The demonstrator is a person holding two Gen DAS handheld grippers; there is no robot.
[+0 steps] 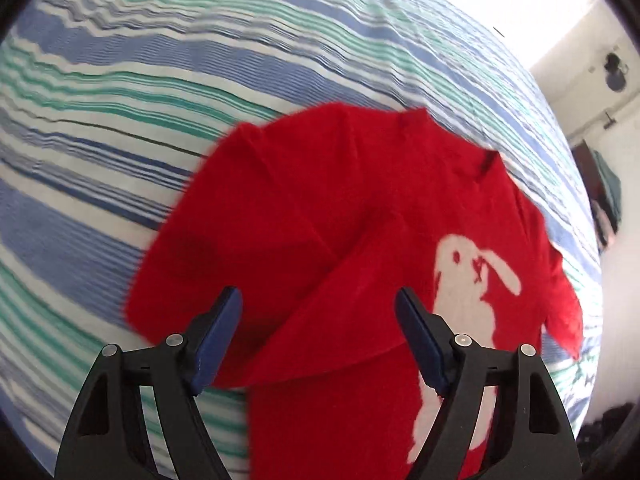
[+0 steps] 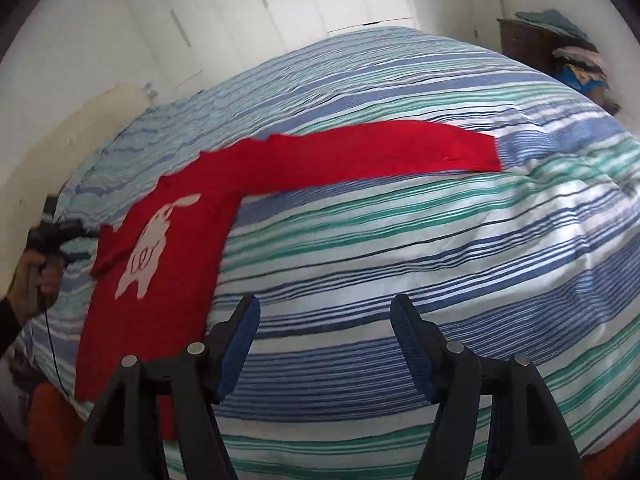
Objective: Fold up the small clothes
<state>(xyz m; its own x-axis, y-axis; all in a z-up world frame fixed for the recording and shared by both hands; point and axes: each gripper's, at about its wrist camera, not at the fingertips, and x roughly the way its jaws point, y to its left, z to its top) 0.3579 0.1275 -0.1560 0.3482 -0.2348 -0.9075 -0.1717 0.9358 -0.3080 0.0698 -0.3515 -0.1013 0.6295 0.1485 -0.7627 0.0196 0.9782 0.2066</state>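
Observation:
A small red sweater with a white rabbit on its front lies on a striped bed cover. In the left wrist view one sleeve is folded over the body. My left gripper is open just above the sweater's lower left part and holds nothing. In the right wrist view the sweater lies at the left, with its other sleeve stretched out flat to the right. My right gripper is open and empty over bare bed cover, right of the sweater's hem. The left gripper shows there in a hand, beside the sweater.
The bed cover is blue, green and white striped and fills both views. White wardrobe doors stand behind the bed. A dark cabinet with piled cloth stands at the far right. A cable hangs from the left gripper.

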